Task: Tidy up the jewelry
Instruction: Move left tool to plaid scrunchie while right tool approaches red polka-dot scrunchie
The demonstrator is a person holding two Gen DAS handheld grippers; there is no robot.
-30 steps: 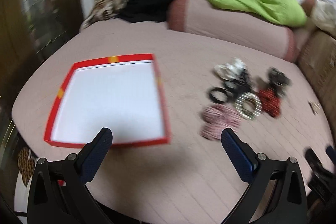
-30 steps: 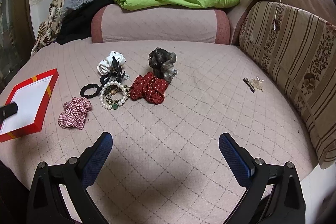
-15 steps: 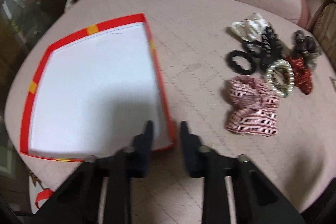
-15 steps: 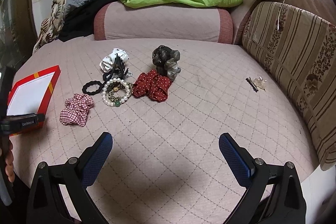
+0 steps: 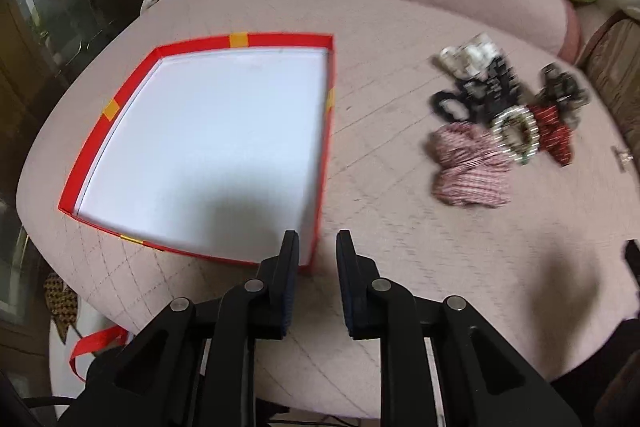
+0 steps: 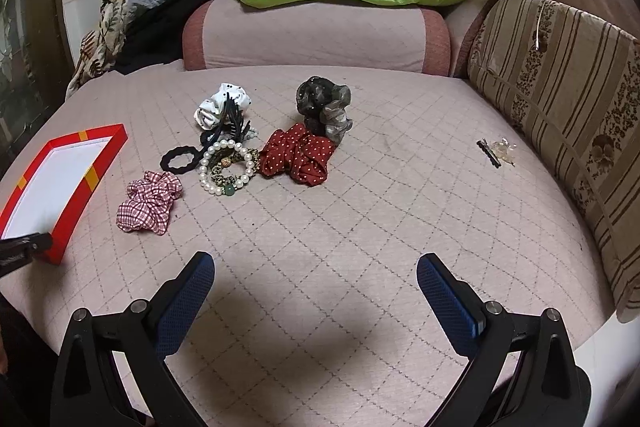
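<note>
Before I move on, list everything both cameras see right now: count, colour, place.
box: 1, red rim, white inside, nothing in it, left on the bed
checked scrunchie: 1, red and white, nearest the box
black hair tie: 1, black, beyond the checked scrunchie
pearl bracelet: 1, white beads, middle of the pile
dotted scrunchie: 1, red with white dots, right of the bracelet
grey scrunchie: 1, dark grey, behind the dotted one
white scrunchie: 1, white with black dots, pile's far left
claw clip: 1, black, against the white scrunchie
hair pin: 1, dark and clear, alone at right
left gripper: nearly closed astride the box's corner wall
right gripper: open, holding nothing
</note>
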